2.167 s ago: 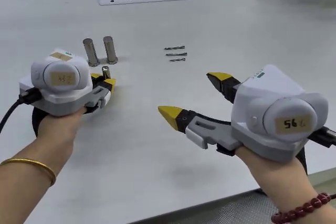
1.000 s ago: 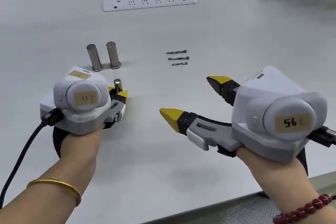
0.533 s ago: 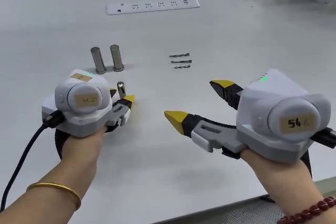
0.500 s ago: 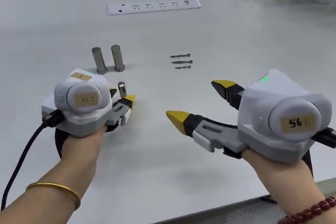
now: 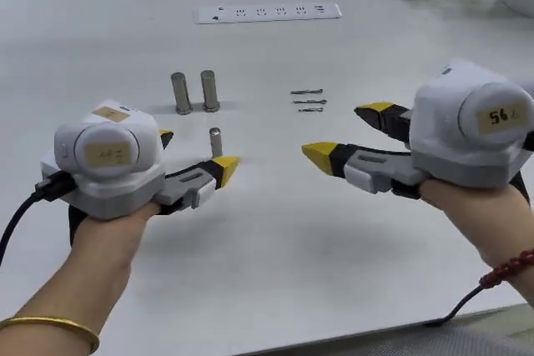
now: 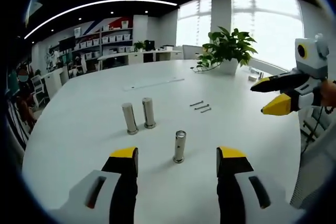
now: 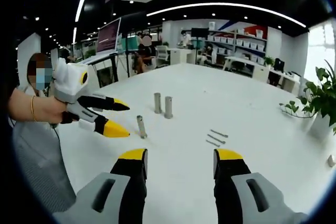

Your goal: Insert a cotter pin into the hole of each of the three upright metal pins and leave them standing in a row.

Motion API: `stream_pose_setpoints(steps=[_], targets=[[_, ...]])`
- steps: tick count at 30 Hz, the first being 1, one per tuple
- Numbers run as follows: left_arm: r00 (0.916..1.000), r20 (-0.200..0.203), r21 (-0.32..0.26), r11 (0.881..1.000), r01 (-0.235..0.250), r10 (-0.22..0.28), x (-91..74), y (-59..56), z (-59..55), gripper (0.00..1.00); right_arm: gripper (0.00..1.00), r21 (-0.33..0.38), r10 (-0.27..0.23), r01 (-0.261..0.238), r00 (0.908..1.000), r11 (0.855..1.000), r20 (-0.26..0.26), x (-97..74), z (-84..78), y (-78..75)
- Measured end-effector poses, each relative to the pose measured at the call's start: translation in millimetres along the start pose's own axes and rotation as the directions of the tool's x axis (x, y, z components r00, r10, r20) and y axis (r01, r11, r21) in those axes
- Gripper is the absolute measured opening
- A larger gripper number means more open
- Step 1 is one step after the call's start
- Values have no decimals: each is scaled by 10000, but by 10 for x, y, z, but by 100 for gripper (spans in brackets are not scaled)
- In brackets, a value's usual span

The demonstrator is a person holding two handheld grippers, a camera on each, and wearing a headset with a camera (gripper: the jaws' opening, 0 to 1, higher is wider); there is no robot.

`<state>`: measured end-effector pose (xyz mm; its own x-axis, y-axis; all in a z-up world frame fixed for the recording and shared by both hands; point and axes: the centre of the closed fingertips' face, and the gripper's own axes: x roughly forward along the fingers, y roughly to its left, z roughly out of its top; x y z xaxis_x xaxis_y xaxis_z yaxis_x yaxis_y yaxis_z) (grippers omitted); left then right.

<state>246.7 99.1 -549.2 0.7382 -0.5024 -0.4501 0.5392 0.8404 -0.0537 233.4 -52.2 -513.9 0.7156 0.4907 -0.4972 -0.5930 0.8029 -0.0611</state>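
Steel pin (image 6: 180,145) stands between tips of spread left claw (image 6: 177,154), plant (image 6: 227,51) beyond.

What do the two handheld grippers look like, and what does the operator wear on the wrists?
Both the left gripper and right gripper have white rounded housings with tan handwritten-number stickers, black jaws tipped yellow, and black cables. A gold bangle circles the left wrist, a dark red bead bracelet the right.

The left gripper (image 6: 178,156) has its jaws spread. One metal pin (image 6: 180,145) stands upright on the white table (image 6: 79,129), just beyond the jaw tips. A pair of pins (image 6: 139,115) stands farther back, left. Three cotter pins (image 6: 201,107) lie right of the pair. The right gripper (image 6: 260,99), jaws apart, hangs at the right edge.
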Motion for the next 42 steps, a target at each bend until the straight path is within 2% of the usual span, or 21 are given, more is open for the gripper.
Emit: stream_pose_setpoints(steps=[5,7,8,12,18,20,24,28,32,35,37,38,40,42], targets=[[9996,265,63,9999,85,-87,-101,-2,78,67,46,-343,640,-651,9974,9973,-340,75,19,18],[9995,292,49,9999,92,-93,-124,-4,92,70,47,-847,666,-730,9949,9937,-761,87,11,14],[9995,296,39,9999,112,-113,-139,-9,93,71,47,-875,685,-759,9940,9933,-853,87,19,28],[9994,290,178,9997,178,-183,-168,-27,89,75,48,-858,747,-821,9935,9929,-861,89,156,42],[9992,262,658,9974,286,-304,-183,-65,99,79,45,-1294,827,-1004,9873,9865,-1353,140,272,-62],[9989,275,727,9967,364,-385,-182,-82,111,80,43,-1529,958,-1213,9817,9808,-1644,166,274,-104],[9980,361,744,9960,494,-521,-181,-108,144,81,40,-1880,1190,-1652,9647,9682,-2350,264,263,-247],[9978,346,717,9960,532,-558,-192,-107,146,81,36,-1922,1322,-1852,9568,9637,-2591,384,288,-385],[9980,289,814,9953,530,-555,-207,-88,131,81,33,-1724,1653,-2278,9343,9583,-3158,430,170,-386],[9979,264,901,9943,569,-595,-211,-91,123,81,29,-1558,1961,-2601,9207,9529,-3376,494,146,-383],[9981,190,975,9937,558,-579,-206,-88,107,80,27,-1695,2007,-2793,9057,9451,-3733,563,72,-431],[9981,165,1015,9932,569,-589,-202,-90,100,80,27,-1725,2018,-2828,9036,9435,-3779,576,41,-424],[9979,84,1038,9926,627,-639,-197,-101,83,79,25,-1694,2120,-3014,8886,9383,-4068,640,-34,-455],[9973,65,1086,9915,721,-732,-192,-120,74,79,24,-1910,2168,-3249,8739,9262,-4351,711,-103,-491]])
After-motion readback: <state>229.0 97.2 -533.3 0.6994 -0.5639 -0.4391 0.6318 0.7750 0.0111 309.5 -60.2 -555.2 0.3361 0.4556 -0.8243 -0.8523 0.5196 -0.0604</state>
